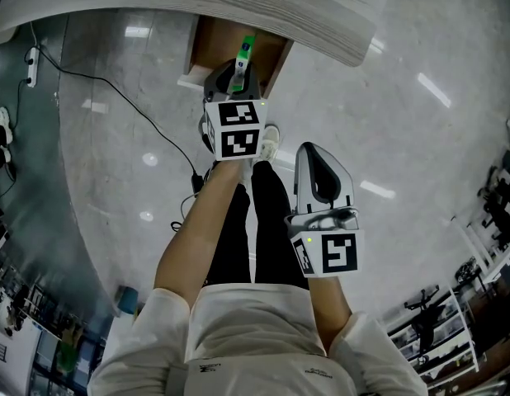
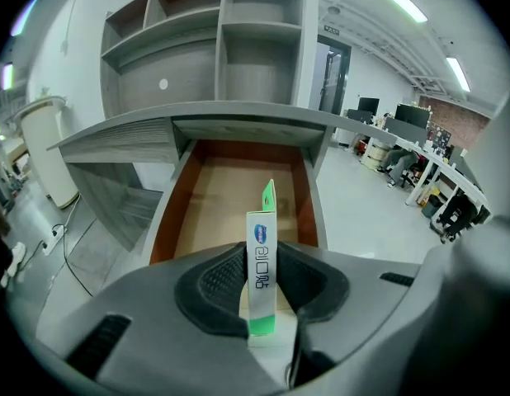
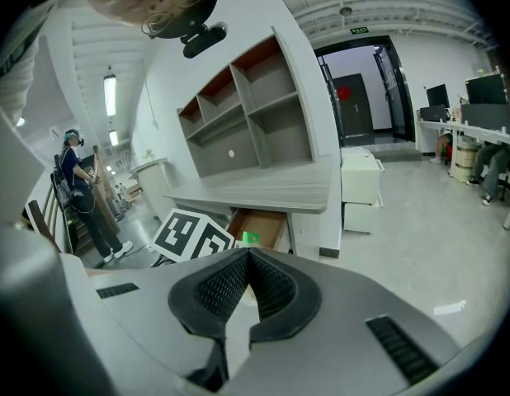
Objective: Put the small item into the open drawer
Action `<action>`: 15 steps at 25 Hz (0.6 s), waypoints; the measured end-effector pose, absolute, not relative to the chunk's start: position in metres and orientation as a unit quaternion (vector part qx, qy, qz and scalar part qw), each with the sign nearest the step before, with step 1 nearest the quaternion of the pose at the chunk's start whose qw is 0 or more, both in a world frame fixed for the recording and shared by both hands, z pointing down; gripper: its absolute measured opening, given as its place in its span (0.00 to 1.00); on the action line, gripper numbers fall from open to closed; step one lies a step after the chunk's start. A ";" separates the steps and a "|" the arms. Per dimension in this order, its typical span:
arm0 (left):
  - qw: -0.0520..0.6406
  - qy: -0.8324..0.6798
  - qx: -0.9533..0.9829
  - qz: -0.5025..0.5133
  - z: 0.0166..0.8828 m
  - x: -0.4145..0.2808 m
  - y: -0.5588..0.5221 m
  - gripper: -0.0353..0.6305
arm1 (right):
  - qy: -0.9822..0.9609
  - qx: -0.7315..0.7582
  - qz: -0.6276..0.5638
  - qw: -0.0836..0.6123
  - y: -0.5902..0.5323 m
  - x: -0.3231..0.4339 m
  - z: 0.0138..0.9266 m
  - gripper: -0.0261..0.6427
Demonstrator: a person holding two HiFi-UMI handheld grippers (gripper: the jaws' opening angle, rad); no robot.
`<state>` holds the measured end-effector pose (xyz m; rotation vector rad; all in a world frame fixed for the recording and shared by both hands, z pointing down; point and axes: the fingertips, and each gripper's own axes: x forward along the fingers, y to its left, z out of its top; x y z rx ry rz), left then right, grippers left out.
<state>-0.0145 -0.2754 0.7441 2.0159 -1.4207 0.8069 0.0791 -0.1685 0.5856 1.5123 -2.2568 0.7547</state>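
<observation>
The small box [image 2: 261,264] is not yet down in the open drawer [image 2: 222,196] at frame centre — the left gripper [image 2: 260,291] clamps it upright just before it — while the right gripper [image 3: 248,262] is closed on nothing.

The left gripper [image 2: 262,280] has its dark ribbed fingers [image 2: 218,283] pressed against both sides of a slim white box [image 2: 261,250] with a green foot and a green hang tab on top. The box stands upright. Just beyond it a drawer [image 2: 174,209] is pulled out from under the grey table [image 2: 238,115], showing its brown bottom. Open shelves [image 2: 197,48] rise above the table. Office desks [image 2: 420,151] stand off to the right.
</observation>
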 end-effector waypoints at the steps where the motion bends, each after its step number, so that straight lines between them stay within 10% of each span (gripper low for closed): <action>1: 0.270 -0.526 0.749 0.300 0.745 -0.014 -0.277 0.21 | -0.789 0.530 0.264 0.160 -0.169 0.080 0.586 0.08; 15: 0.264 -0.523 0.758 0.288 0.736 -0.015 -0.287 0.29 | -0.784 0.539 0.263 0.158 -0.164 0.084 0.583 0.08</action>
